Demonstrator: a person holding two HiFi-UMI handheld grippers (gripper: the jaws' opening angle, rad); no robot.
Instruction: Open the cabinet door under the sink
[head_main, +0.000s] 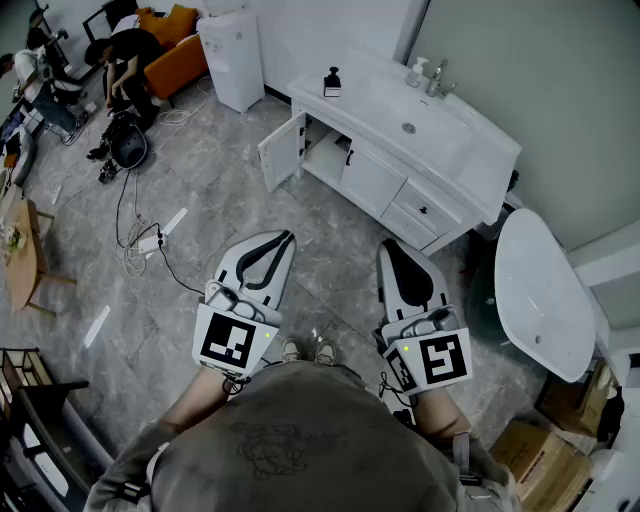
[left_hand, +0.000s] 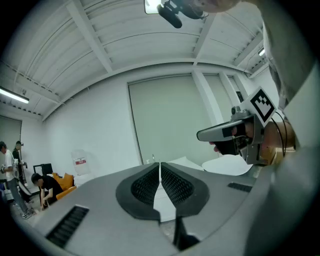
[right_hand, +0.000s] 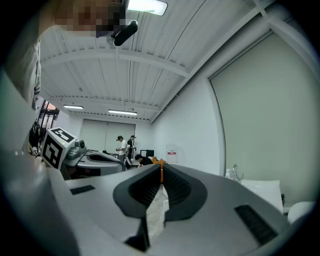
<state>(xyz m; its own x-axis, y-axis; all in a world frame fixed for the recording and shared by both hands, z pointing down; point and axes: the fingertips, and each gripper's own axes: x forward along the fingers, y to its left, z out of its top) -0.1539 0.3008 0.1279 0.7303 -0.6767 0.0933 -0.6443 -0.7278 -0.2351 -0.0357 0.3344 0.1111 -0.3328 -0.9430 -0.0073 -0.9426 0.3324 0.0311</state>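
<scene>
The white vanity cabinet (head_main: 372, 182) with its sink (head_main: 415, 125) stands against the far wall in the head view. Its left door (head_main: 281, 150) is swung open toward me, and the door beside it is closed. Both grippers are held at waist height above the floor, well short of the cabinet and pointing toward it. My left gripper (head_main: 288, 238) (left_hand: 160, 167) is shut with nothing between its pads. My right gripper (head_main: 386, 247) (right_hand: 161, 170) is also shut and empty. Each gripper view looks upward at walls and ceiling.
A white oval tub (head_main: 540, 295) stands to the right of the vanity. A white appliance (head_main: 232, 60) is left of it. Cables (head_main: 140, 240) trail over the grey tiled floor at left. People (head_main: 130, 50) crouch by orange seats at the back left. A cardboard box (head_main: 545, 460) sits at the lower right.
</scene>
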